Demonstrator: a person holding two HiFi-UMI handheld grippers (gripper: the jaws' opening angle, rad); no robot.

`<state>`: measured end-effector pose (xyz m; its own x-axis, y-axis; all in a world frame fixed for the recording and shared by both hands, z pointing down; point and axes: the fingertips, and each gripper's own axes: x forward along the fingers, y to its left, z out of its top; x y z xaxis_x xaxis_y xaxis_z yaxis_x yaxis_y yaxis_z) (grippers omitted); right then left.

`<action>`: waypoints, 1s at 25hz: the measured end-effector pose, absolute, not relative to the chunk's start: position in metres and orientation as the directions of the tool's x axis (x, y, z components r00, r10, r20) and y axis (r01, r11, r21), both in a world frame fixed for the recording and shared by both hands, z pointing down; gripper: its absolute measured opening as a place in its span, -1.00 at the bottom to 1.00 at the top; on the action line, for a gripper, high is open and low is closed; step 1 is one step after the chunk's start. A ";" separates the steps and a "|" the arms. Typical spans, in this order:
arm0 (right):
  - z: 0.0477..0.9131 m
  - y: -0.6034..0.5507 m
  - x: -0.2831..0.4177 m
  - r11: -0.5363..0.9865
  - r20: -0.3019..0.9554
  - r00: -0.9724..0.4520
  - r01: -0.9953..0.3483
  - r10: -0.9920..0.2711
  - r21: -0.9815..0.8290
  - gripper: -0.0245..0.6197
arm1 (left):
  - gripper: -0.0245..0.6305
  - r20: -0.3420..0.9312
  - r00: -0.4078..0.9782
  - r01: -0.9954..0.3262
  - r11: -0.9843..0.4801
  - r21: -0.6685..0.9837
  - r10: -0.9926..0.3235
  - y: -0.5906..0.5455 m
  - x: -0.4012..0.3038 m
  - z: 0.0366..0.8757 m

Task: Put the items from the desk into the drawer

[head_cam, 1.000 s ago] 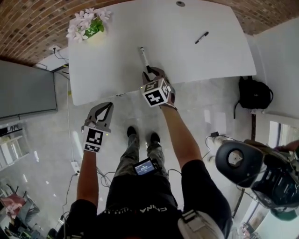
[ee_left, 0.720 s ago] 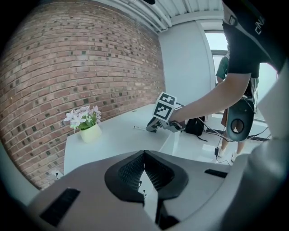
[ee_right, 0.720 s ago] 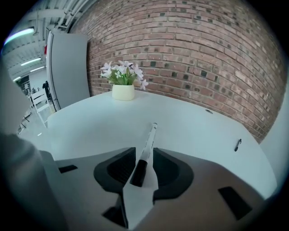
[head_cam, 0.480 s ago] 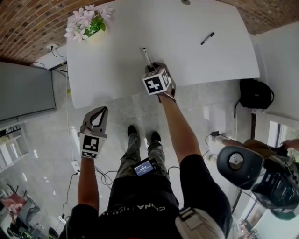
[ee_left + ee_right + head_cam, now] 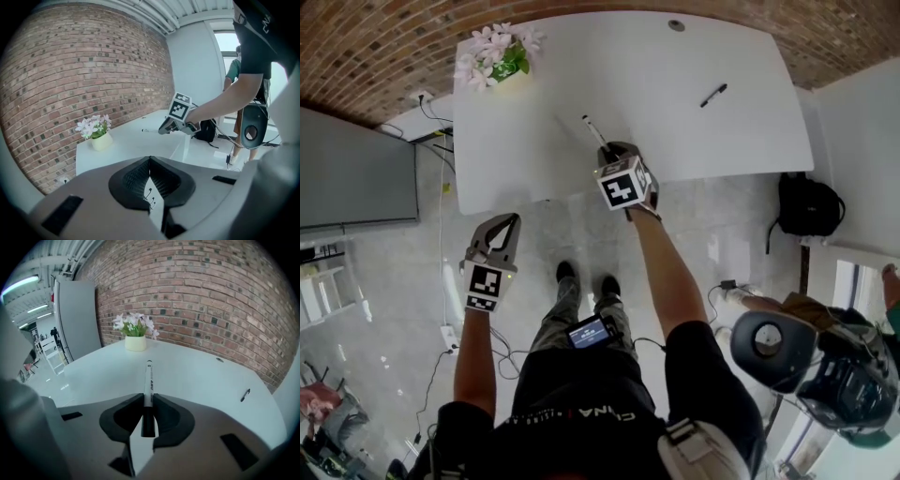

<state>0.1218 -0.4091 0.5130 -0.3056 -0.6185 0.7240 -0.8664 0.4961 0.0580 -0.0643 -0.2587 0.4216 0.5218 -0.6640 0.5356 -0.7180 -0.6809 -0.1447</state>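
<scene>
marker (image 5: 592, 131) end hidden — right tongs (image 5: 608, 152)

Left tool (image 5: 511, 219) closed, low; right tool (image 5: 607, 150) clamped, arm (image 5: 661, 272) extended.

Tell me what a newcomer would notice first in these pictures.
The right claw, shut on a white marker at the white desk's near edge, draws the eye first. Then come the pot of pale flowers at the desk's far left corner and a black pen lying toward its right. The left claw hangs shut and empty over the floor.
</scene>
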 end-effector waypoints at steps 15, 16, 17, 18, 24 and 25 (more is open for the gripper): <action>0.305 -0.235 0.127 0.659 0.473 -0.519 -0.727 -0.712 0.193 -0.70 | -0.89 0.379 0.489 -0.777 -0.590 -0.220 -0.785 -0.190 -0.024 0.304; 0.300 -0.222 0.130 0.662 0.464 -0.526 -0.723 -0.712 0.196 -0.70 | -0.89 0.376 0.485 -0.781 -0.585 -0.220 -0.790 -0.183 -0.020 0.302; 0.295 -0.210 0.132 0.666 0.457 -0.534 -0.720 -0.711 0.196 -0.70 | -0.89 0.373 0.480 -0.785 -0.578 -0.221 -0.794 -0.175 -0.017 0.301; 0.293 -0.197 0.135 0.670 0.452 -0.542 -0.718 -0.709 0.189 -0.70 | -0.89 0.371 0.473 -0.791 -0.571 -0.222 -0.799 -0.167 -0.013 0.300; 0.300 -0.142 0.147 0.698 0.448 -0.587 -0.705 -0.674 0.127 -0.70 | -0.89 0.367 0.440 -0.818 -0.535 -0.212 -0.819 -0.122 0.001 0.302; 0.300 -0.138 0.148 0.697 0.447 -0.587 -0.707 -0.675 0.124 -0.70 | -0.89 0.369 0.440 -0.818 -0.535 -0.212 -0.819 -0.117 0.002 0.302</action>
